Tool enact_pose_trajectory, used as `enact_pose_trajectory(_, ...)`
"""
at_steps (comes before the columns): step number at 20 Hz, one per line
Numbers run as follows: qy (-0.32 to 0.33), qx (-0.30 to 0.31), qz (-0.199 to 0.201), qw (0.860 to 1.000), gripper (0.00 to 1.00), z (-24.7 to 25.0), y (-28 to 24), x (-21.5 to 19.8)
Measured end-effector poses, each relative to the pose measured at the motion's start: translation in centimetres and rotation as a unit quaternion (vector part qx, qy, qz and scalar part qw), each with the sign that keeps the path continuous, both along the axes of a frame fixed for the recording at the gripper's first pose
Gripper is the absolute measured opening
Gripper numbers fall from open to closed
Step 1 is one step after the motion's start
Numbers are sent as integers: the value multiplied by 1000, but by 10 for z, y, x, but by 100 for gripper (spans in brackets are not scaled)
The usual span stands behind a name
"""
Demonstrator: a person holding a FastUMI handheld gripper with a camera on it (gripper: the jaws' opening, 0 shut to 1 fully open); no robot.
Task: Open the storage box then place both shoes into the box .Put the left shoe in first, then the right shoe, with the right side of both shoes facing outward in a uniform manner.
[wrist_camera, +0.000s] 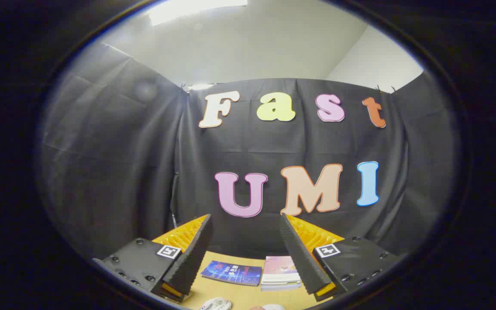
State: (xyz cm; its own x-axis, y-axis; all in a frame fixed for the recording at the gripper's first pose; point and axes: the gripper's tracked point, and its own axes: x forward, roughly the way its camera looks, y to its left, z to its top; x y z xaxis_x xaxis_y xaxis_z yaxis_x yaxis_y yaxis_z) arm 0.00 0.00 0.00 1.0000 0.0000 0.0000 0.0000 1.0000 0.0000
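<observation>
My gripper [246, 221] is held high and level, open, with nothing between its fingers; the booth's black cloth wall lies beyond them. Far below, between the finger bases, the tips of two pale shoes peek up from the wooden table [248, 295]: one shoe [215, 304] to the left and another shoe [271, 307] to the right. Most of each shoe is cut off, so I cannot tell left from right.
A dark blue booklet [232, 272] lies flat on the table, towards the wall. Beside it on the right sits a small stack of books [280, 272] with a pink cover on top. The black cloth closes the table off at the back.
</observation>
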Motion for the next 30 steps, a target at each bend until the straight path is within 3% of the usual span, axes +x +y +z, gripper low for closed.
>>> enact_pose_trajectory(12,30,2,4,1000,97,-25,-5,11)
enact_pose_trajectory(17,63,30,40,997,98,-56,14,14)
enact_pose_trajectory(20,107,67,81,989,98,-94,42,15)
enact_pose_trajectory(25,196,176,159,952,98,-168,100,3)
enact_pose_trajectory(30,291,298,206,885,98,-244,141,-17)
